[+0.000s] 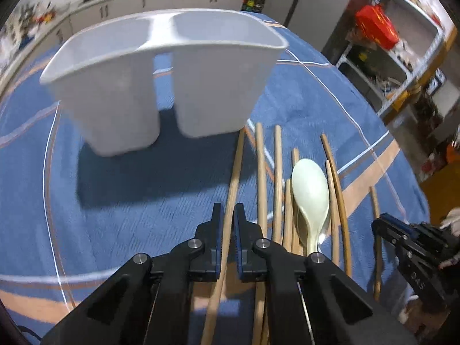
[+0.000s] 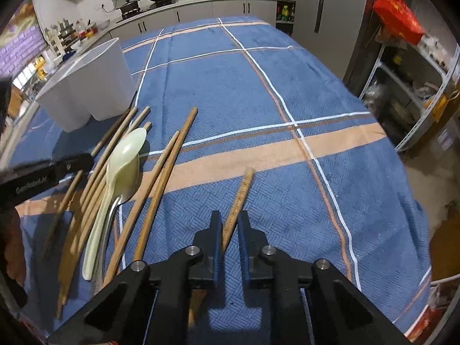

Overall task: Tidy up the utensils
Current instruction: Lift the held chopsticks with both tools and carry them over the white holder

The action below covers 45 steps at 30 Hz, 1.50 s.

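Left gripper [image 1: 227,224] jaws clamped on a wooden chopstick [image 1: 235,172] that runs between the blue pads toward 12 o'clock, tip near the base of the white holder [image 1: 161,86]. Right gripper [image 2: 230,230] jaws narrowly apart around a lone chopstick [image 2: 244,184]; pad contact can't be told. That stick points to 12 o'clock and lies on the orange stripe of the blue plaid cloth [image 2: 258,86], well apart from the rest. Holder is a two-compartment white tub, upright, at 11 o'clock from the left gripper and at 10 o'clock in the right wrist view. Loose chopstick pile [image 1: 277,178] lies just right of the held stick, at 1 o'clock, roughly parallel. Pale green spoon [image 1: 310,192] rests on the pile, bowl toward the holder, stacked on a metal spoon [image 2: 112,210] beneath it. Two more chopsticks [image 2: 169,166] sit at 11 o'clock from the right gripper, side by side. Kitchen counter [image 2: 201,3] and fridge [image 2: 319,8] behind, both blurry in the left view.
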Available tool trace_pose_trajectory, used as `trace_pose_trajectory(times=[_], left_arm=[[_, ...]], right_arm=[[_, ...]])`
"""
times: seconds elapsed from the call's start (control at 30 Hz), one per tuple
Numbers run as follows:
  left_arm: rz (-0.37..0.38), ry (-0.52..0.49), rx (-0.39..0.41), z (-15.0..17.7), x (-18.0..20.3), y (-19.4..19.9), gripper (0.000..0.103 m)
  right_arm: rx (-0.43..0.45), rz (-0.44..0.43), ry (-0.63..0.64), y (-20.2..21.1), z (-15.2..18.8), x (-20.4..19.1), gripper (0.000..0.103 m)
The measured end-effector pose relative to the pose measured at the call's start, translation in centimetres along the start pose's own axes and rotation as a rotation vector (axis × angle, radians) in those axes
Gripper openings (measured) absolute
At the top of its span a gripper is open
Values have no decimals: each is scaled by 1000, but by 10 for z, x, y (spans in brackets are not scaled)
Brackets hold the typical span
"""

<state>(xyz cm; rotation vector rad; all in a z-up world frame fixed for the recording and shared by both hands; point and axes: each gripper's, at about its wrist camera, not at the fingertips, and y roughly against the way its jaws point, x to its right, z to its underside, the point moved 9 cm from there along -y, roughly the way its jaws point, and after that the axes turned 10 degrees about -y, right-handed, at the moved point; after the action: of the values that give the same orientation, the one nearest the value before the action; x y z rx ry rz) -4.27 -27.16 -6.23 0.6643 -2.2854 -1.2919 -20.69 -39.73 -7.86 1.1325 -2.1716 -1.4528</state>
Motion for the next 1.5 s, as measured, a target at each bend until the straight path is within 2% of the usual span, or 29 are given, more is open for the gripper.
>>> trace_pose_trajectory(times=[0.13, 0.3, 0.4, 0.7, 0.8, 0.93, 1.07, 1.1, 1.17, 1.23, 1.27, 1.3, 1.33, 1.5], left_arm=[[14, 72, -21, 25, -13, 15, 6], [37, 100, -59, 56, -17, 31, 6], [51, 91, -91, 61, -15, 32, 7], [83, 95, -180, 41, -13, 17, 6], [80, 70, -212, 35, -12, 12, 7], [81, 29, -225, 25, -8, 5, 7], [85, -1, -232, 19, -6, 1, 9], [89, -11, -232, 19, -4, 1, 10], [111, -21, -223, 18, 1, 1, 22], [109, -33, -210, 15, 8, -2, 25], [96, -39, -202, 15, 9, -2, 25], [72, -52, -191, 15, 11, -2, 19], [54, -57, -184, 17, 11, -3, 5], [31, 49, -125, 25, 5, 12, 5]], right_arm=[[-54, -89, -49, 1, 2, 10, 8], [-104, -122, -61, 3, 8, 16, 8], [-137, -94, -38, 3, 11, 15, 8], [-279, 36, 85, 7, 29, 9, 14], [-334, 72, 128, 4, 29, 5, 15], [-381, 120, 185, -4, 21, -7, 21], [-434, 127, 166, -10, 15, -12, 22], [-437, 119, 160, -10, 14, -13, 22], [-427, 115, 162, -11, 12, -16, 23], [-398, 107, 171, -10, 10, -14, 21], [-380, 95, 183, -9, 11, -14, 12], [-357, 85, 197, -8, 12, -16, 10], [-341, 78, 203, -6, 18, -14, 9], [-241, -42, 160, 4, 26, -13, 7]])
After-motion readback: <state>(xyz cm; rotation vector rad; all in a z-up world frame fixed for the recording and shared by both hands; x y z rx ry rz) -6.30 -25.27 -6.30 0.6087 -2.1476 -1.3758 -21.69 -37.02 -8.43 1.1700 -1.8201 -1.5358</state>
